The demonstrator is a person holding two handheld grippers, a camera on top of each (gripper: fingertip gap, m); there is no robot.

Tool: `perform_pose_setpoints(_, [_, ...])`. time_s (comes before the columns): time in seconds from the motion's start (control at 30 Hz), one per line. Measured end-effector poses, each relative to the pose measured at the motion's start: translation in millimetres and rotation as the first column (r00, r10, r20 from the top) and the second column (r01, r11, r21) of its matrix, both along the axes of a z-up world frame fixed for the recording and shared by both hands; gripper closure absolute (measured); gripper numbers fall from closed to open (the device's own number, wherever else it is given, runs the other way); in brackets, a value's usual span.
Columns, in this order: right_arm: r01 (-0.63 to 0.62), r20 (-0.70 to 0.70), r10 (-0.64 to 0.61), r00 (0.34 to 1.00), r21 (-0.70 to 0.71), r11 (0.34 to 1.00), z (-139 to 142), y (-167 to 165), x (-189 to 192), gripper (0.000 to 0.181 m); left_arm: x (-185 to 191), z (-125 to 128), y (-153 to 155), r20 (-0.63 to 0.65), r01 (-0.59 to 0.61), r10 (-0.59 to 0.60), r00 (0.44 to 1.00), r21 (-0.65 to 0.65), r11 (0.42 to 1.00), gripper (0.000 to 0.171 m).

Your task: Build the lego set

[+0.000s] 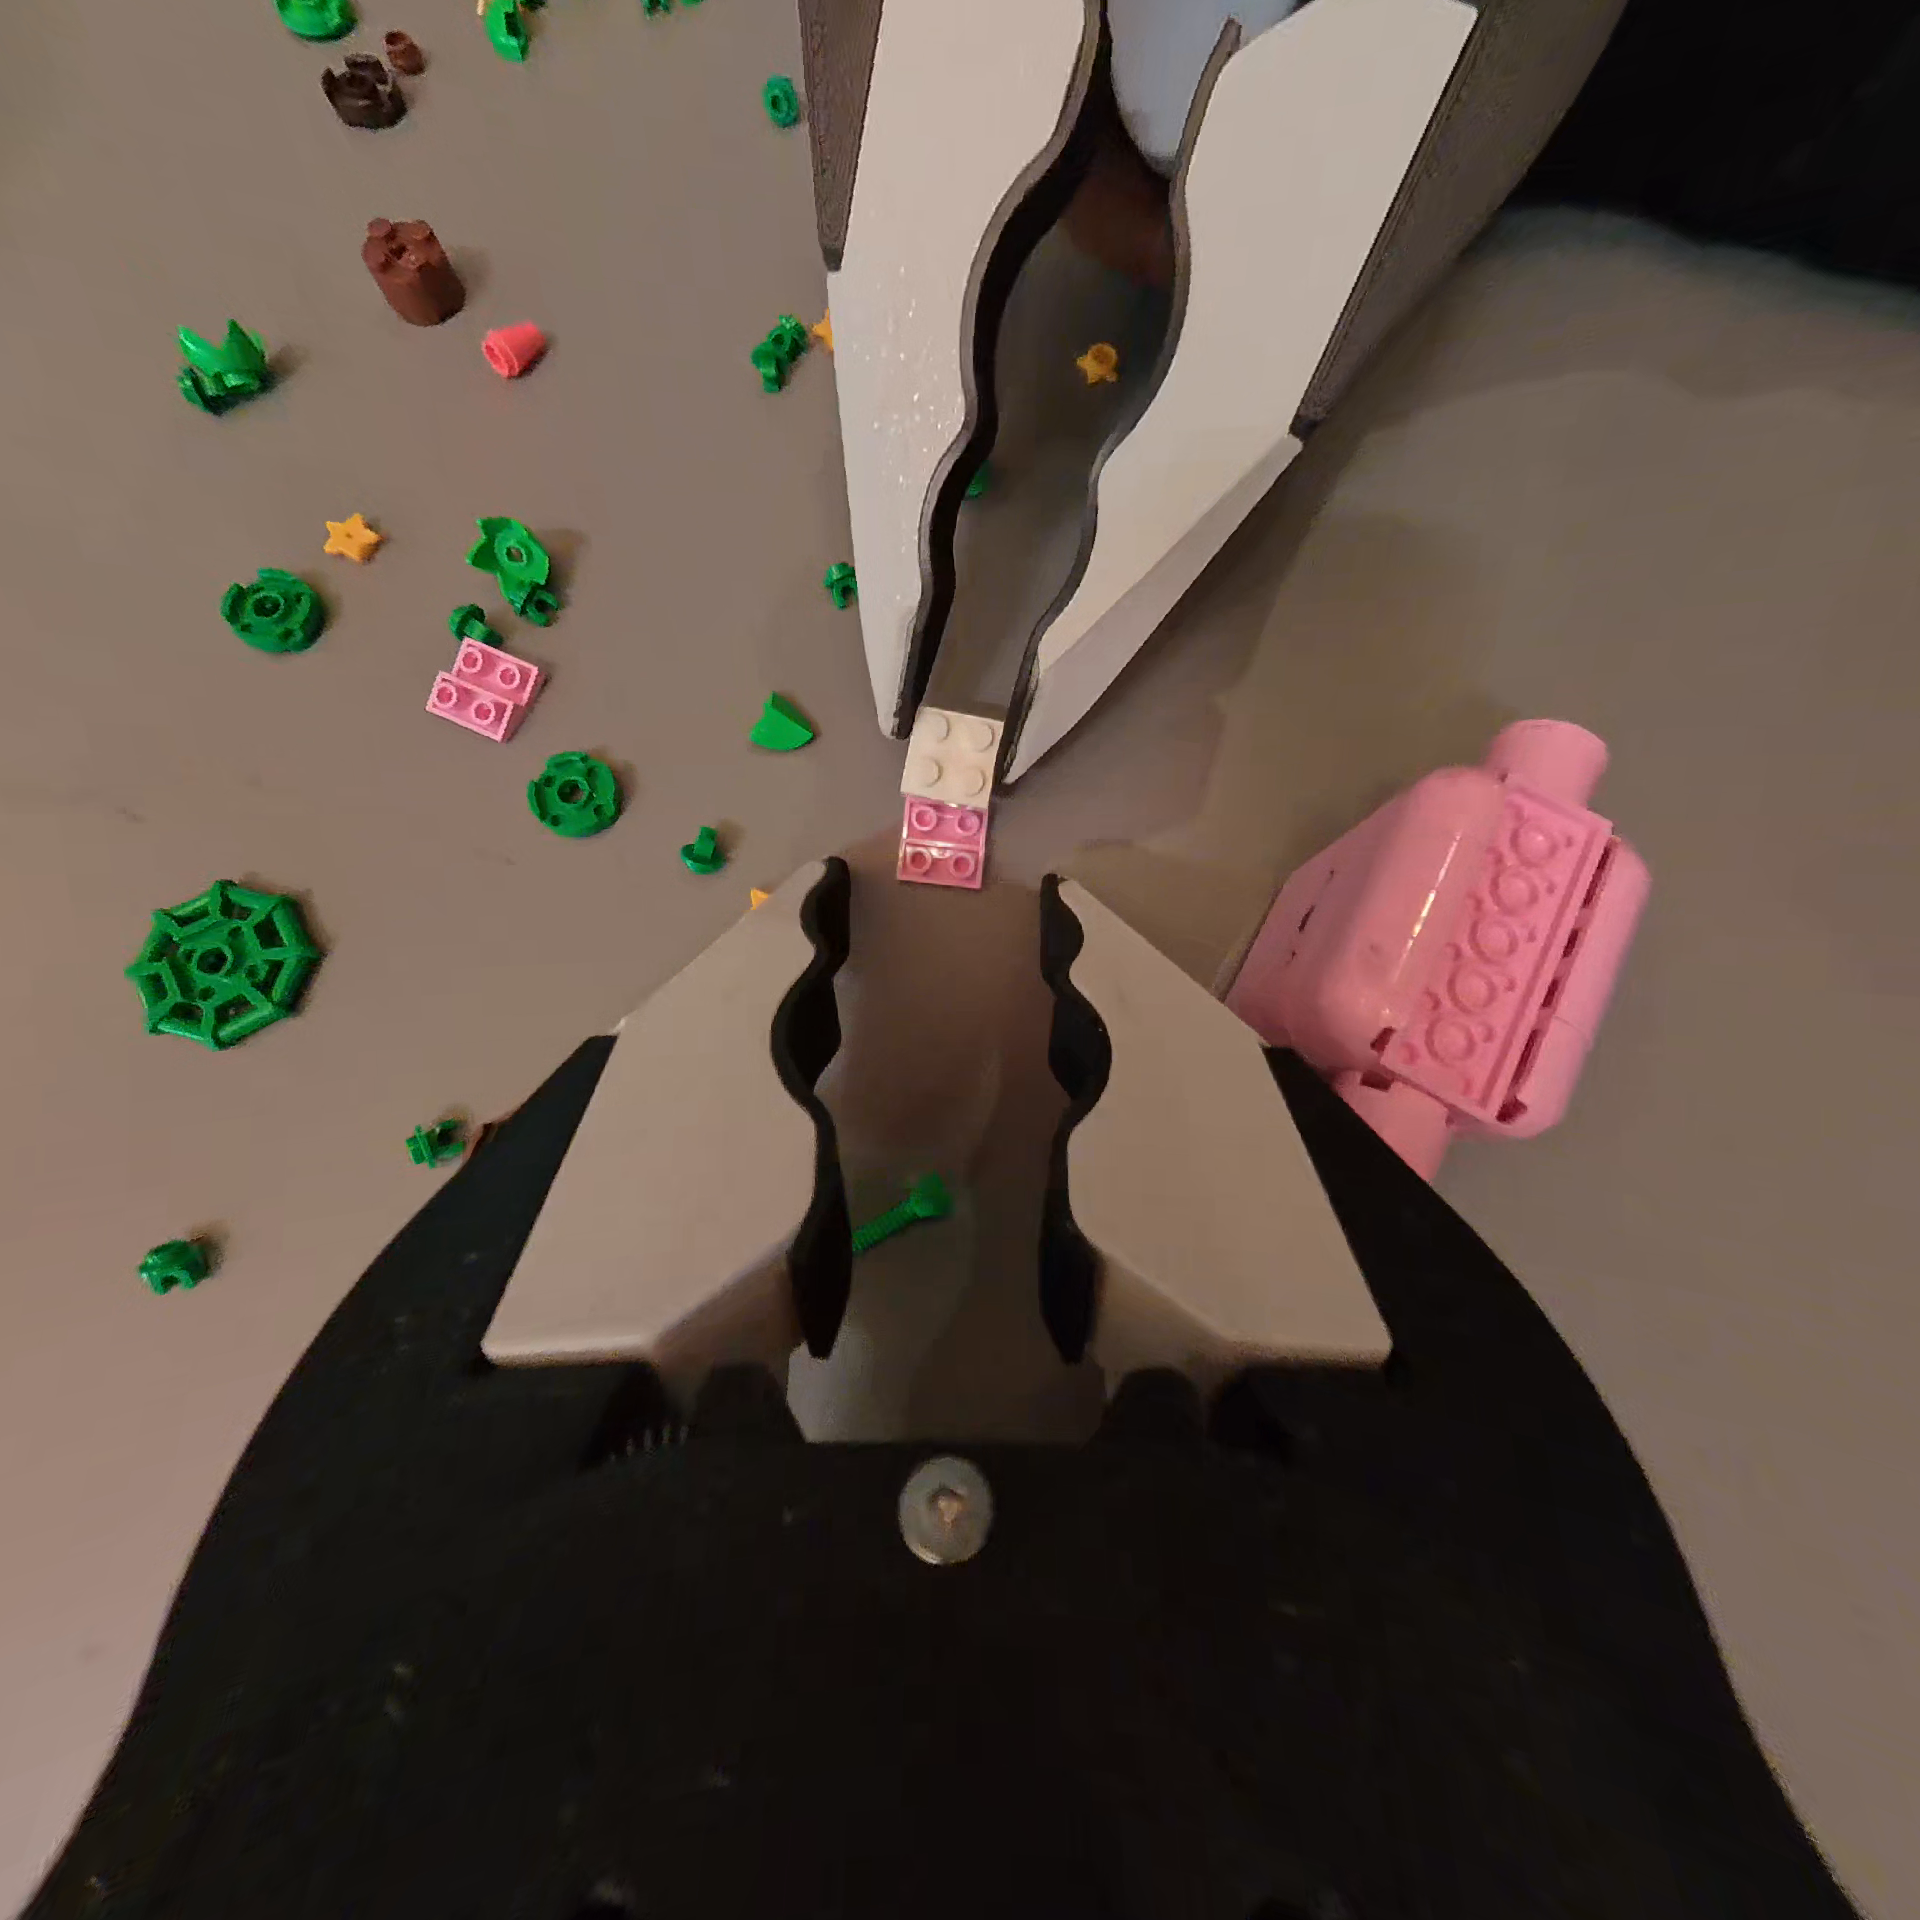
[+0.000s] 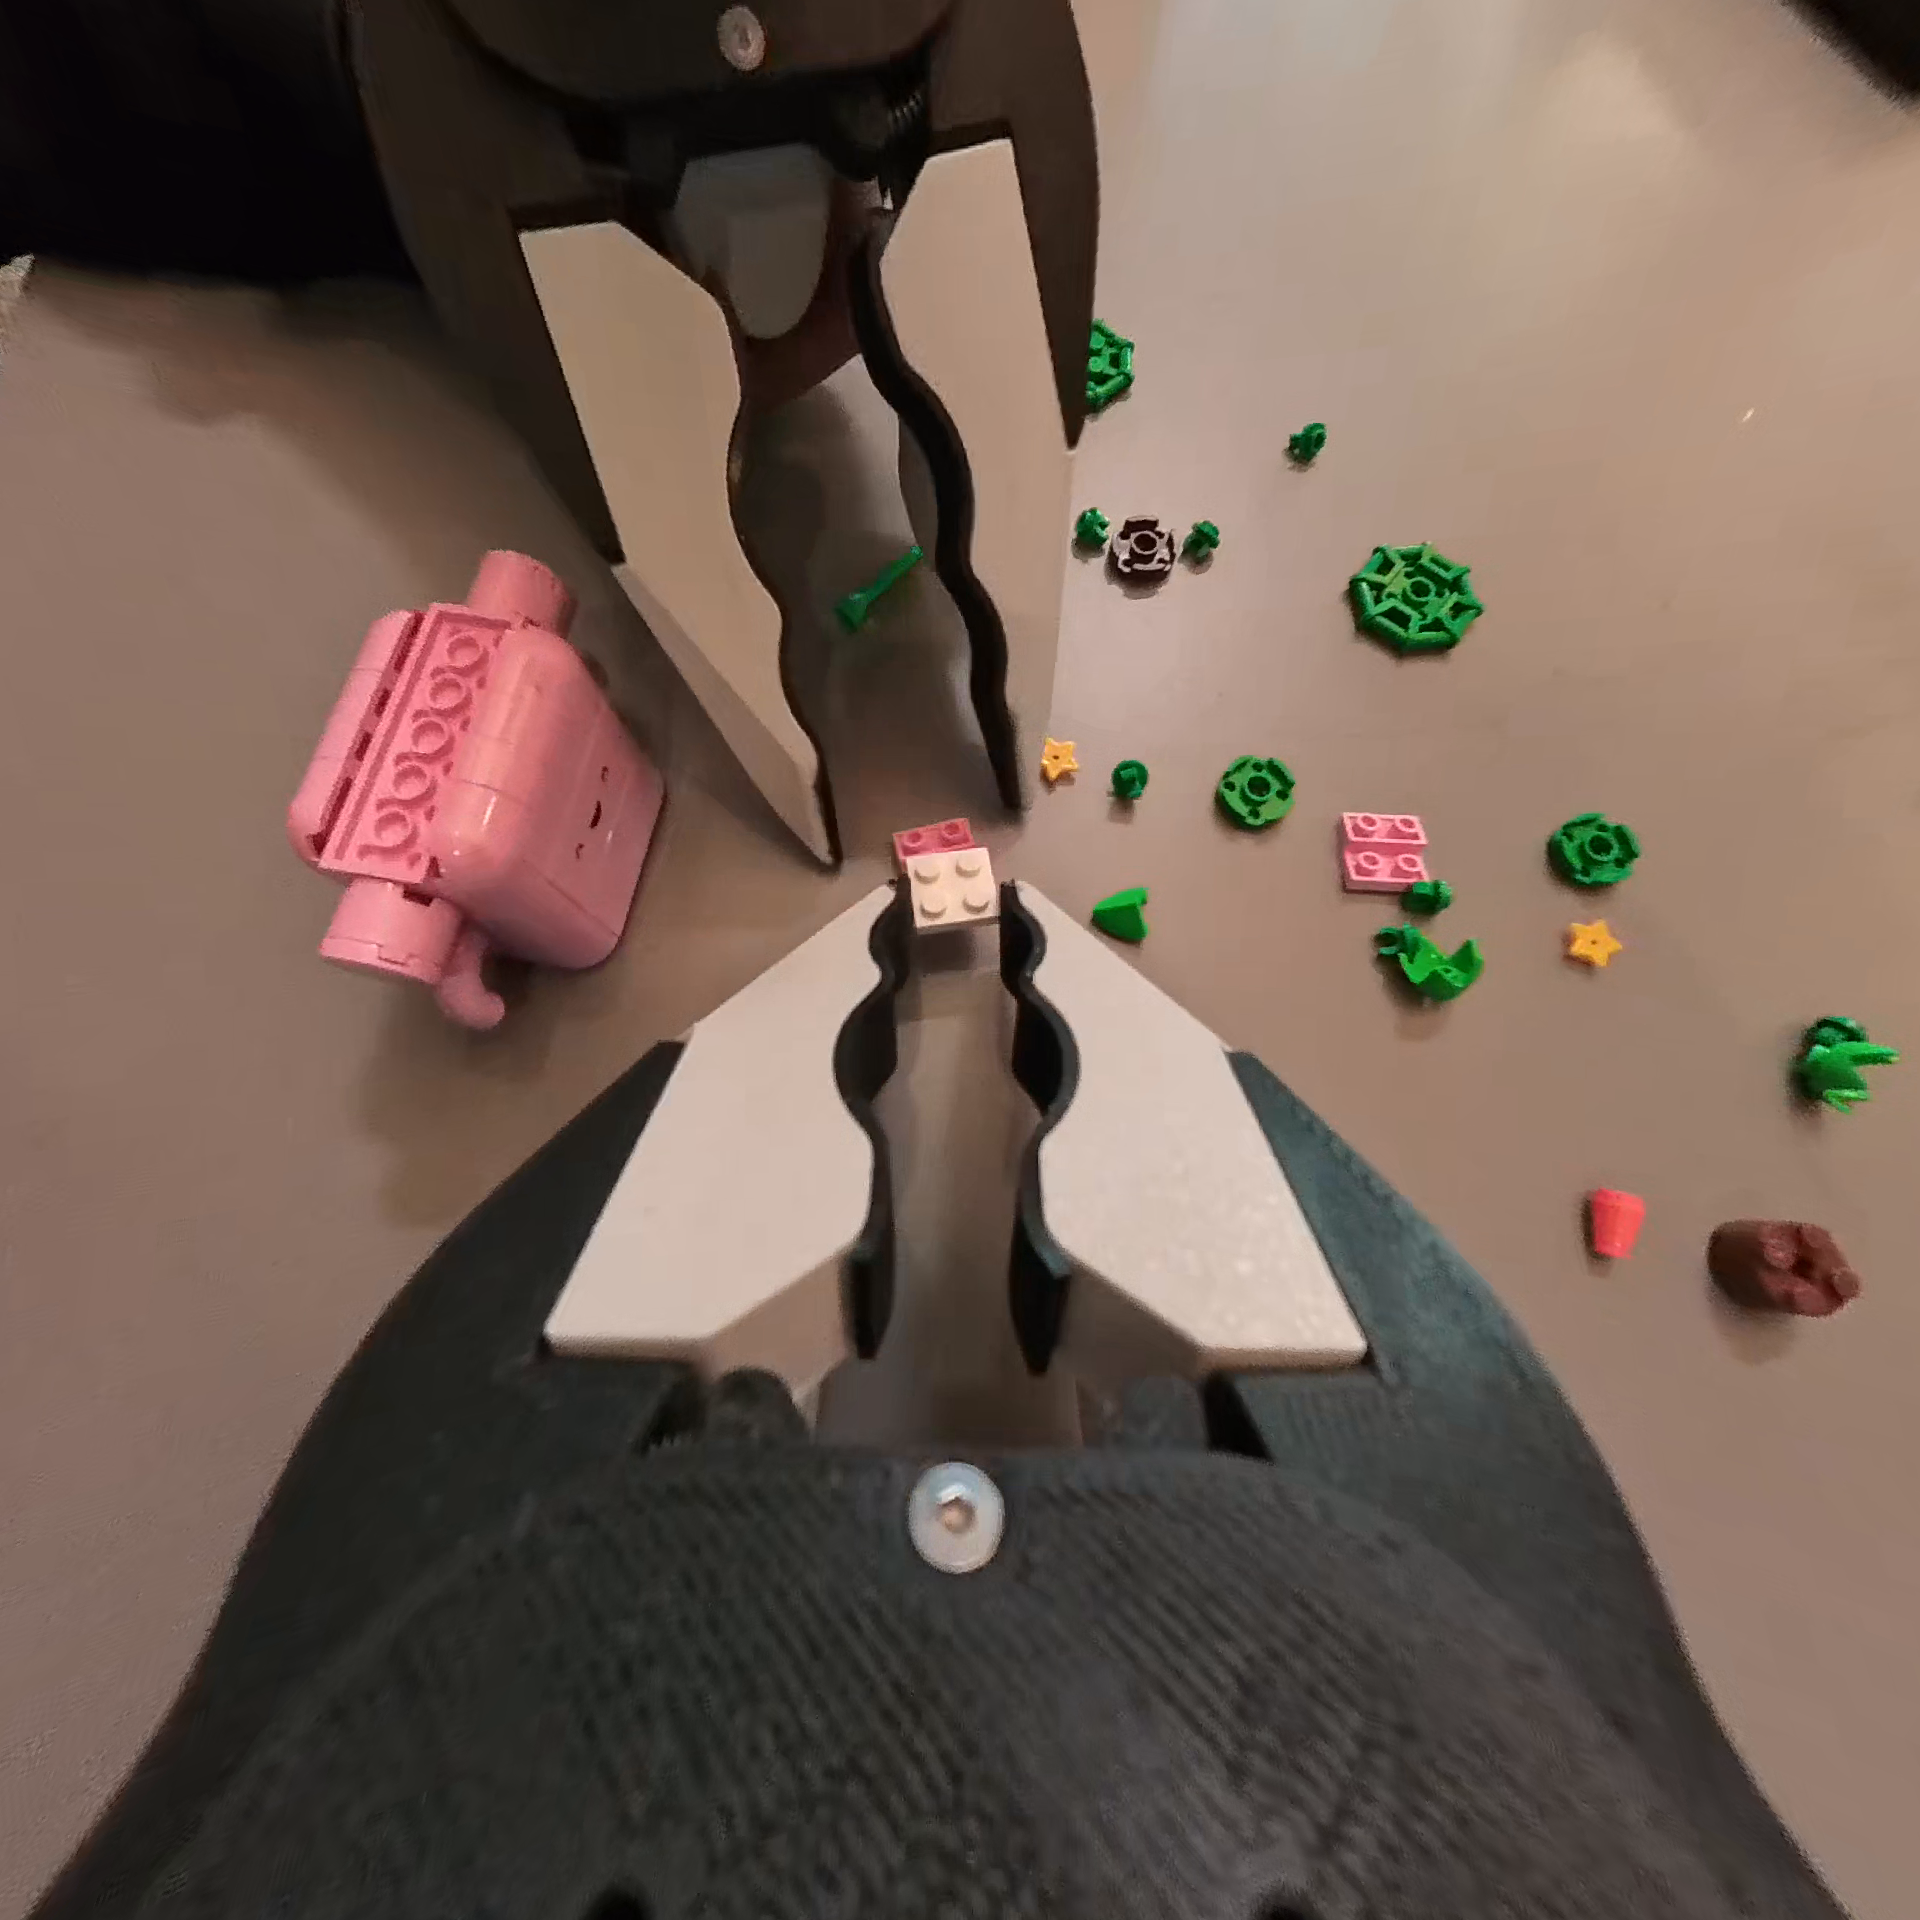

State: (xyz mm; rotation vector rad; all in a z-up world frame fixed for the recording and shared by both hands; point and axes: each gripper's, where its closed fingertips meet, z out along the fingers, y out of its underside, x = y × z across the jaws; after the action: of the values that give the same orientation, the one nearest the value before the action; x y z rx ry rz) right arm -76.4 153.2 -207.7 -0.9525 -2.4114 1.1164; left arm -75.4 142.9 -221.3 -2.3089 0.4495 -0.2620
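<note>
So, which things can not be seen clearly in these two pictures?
- Whether the white brick and pink piece are joined: both views, too small.
- A brown piece: left wrist view, behind the right gripper fingers.
- The webbed green piece: right wrist view, half behind the left gripper.

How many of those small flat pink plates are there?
2. A loose pink plate lies among green bits; another pink plate is joined to the white brick in the right gripper. Others may be hidden.
</note>
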Motion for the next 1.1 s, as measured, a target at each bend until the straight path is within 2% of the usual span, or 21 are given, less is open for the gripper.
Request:
perform_pose_setpoints(0.13, [-0.005,0.008,0.005,1.0,-0.006,1.0,-1.6,-2.4,-0.4,0.166,1.1,-0.2,3.3,0.034,0.008,-0.007,0.999,-0.016,1.0,0.141])
perform_pose_setpoints(0.33, [-0.009,0.027,0.008,1.0,0.007,1.0,-7.4,-3.6,-0.2,0.167,5.3,0.1,2.9,0.043,0.038,-0.037,0.998,-0.017,0.999,0.159])
perform_pose_setpoints(0.9, [-0.038,0.044,0.038,0.998,0.012,0.999,-9.5,-6.7,6.0,0.166,7.7,1.4,1.7,0.009,0.054,-0.054,0.998,0.006,0.999,0.159])
perform_pose_setpoints(1.1, [-0.033,0.03,0.032,0.999,0.011,0.999,-7.6,-8.0,4.7,0.156,9.1,0.8,1.2,0.001,0.063,-0.063,0.998,0.005,0.998,0.16])
